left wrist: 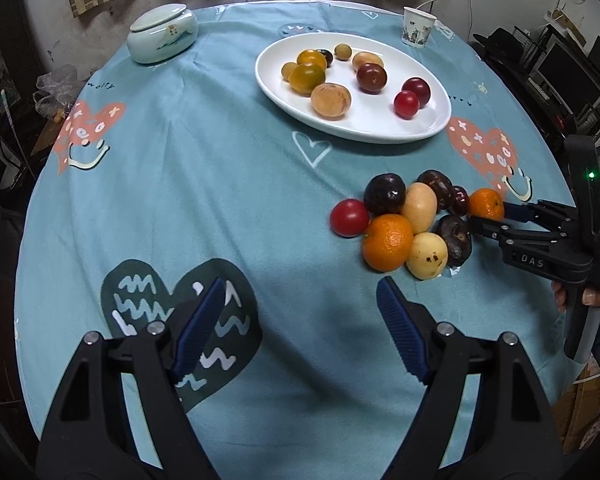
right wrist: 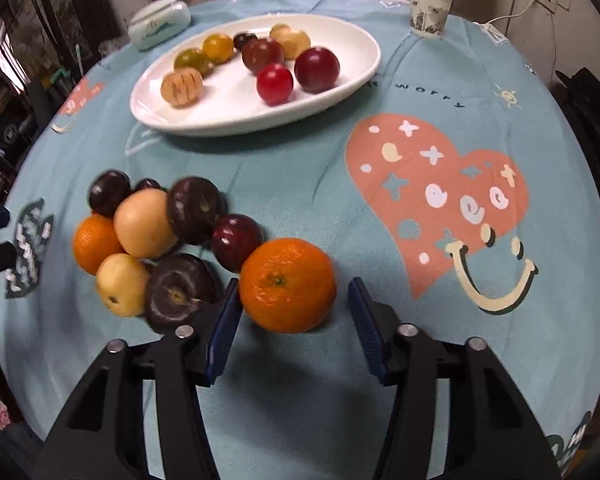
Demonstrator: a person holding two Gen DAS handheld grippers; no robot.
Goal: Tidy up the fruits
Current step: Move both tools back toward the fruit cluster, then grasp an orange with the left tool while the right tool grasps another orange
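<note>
White oval ceramic plate [left wrist: 428, 130] at twelve o'clock holds about ten fruits; nine wait, right gripper [right wrist: 292, 304] loosely straddling round orange mandarin [right wrist: 287, 284], left gripper [left wrist: 302, 300] wide, empty.

"DAS" stands on the right tool [left wrist: 500, 216], and "worry" is printed on the tablecloth [left wrist: 220, 200] beside the white plate [right wrist: 352, 76].

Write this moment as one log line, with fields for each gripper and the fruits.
left gripper: open, empty | right gripper: open around orange, no grip | pile: on cloth | plate: holds fruits
</note>
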